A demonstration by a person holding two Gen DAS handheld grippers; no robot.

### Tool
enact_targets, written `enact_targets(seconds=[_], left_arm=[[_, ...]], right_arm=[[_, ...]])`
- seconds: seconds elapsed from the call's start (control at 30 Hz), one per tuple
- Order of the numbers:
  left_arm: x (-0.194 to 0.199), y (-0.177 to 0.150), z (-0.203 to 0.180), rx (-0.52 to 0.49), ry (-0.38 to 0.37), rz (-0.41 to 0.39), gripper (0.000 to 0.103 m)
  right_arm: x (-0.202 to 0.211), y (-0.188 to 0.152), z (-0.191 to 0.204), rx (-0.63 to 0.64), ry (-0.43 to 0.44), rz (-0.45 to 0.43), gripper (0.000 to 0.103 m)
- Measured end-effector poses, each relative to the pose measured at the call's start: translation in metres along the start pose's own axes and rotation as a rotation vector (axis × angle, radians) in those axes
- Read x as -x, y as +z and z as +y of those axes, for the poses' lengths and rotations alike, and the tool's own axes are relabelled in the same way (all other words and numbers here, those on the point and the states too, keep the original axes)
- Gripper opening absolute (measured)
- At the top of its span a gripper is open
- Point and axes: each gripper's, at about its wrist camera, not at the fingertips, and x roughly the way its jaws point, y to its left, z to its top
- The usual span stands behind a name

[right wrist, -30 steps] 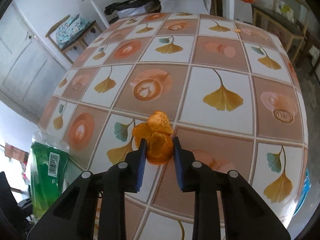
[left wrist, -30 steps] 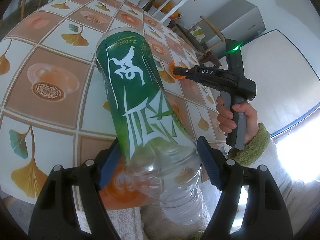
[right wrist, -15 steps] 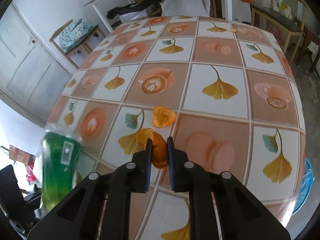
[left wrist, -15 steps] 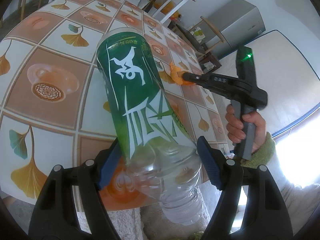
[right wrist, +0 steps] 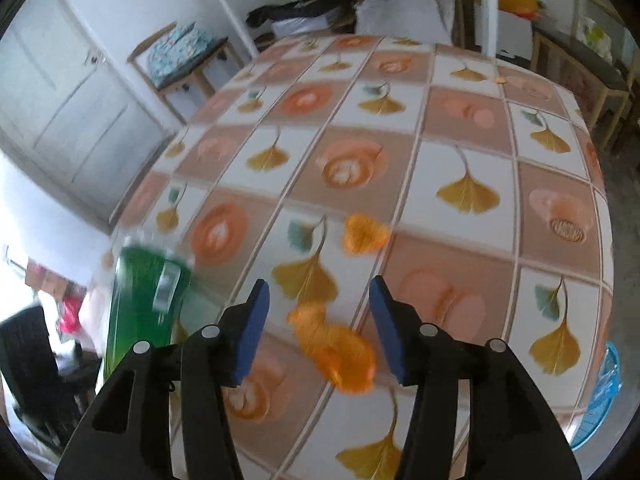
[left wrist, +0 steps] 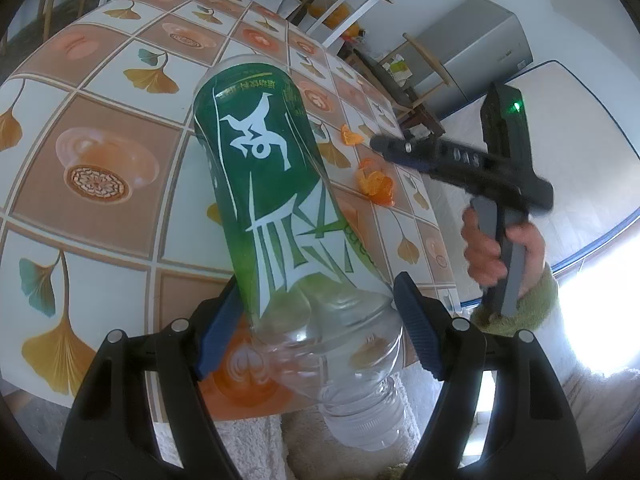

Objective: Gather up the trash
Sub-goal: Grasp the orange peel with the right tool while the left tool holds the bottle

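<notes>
Orange peel (right wrist: 332, 348) blurred, between your right gripper's (right wrist: 316, 320) spread fingers.
Your left gripper (left wrist: 316, 320) clamps the bottle (left wrist: 280, 208); patterned table (right wrist: 460, 152).

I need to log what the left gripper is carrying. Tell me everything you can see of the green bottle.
The green bottle is clear plastic with a green label bearing white figures and lettering. Its ribbed clear neck end points toward the camera, base away, tilted over the table edge. It looks empty. The left gripper grips it by the clear shoulder just below the label, blue pads on both sides. No cap is visible. In the right wrist view it shows blurred.
</notes>
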Motion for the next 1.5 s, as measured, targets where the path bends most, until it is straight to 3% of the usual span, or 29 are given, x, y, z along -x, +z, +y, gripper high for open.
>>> enact_targets(seconds=[0.1,0.23,0.33,0.43,0.57,0.73,0.87,1.13,1.37,1.5], left_arm=[[0.000,0.000,0.000,-0.001,-0.001,0.000,0.071],[0.000,0.000,0.000,-0.001,-0.001,0.000,0.071],[0.000,0.000,0.000,-0.001,0.000,0.000,0.071],[0.000,0.000,0.000,-0.001,-0.001,0.000,0.071],[0.000,0.000,0.000,-0.002,0.001,0.000,0.071],[0.000,0.000,0.000,-0.001,0.005,0.000,0.071],[-0.001,0.000,-0.002,-0.006,0.012,0.000,0.071],[-0.001,-0.001,-0.003,-0.007,0.018,0.001,0.071],[0.000,0.000,-0.003,-0.005,0.017,0.001,0.071],[-0.001,0.000,-0.003,-0.005,0.018,0.002,0.071]], right_arm=[[-0.010,0.016,-0.021,-0.100,-0.023,0.000,0.051],[-0.028,0.027,-0.034,-0.143,-0.058,0.024,0.039],[-0.039,0.029,-0.031,-0.115,-0.098,0.040,0.028],[-0.042,0.027,-0.023,-0.069,-0.135,0.047,0.005],[-0.033,0.023,-0.023,-0.094,-0.105,0.017,0.004],[0.002,0.007,-0.018,-0.124,0.028,-0.023,0.004],[0.022,-0.008,-0.010,-0.101,0.064,-0.027,0.004],[0.009,-0.032,-0.006,-0.022,-0.019,0.049,0.004],[-0.007,-0.034,0.010,0.110,-0.142,0.081,0.006],[-0.008,-0.034,0.013,0.134,-0.169,0.082,0.008]])
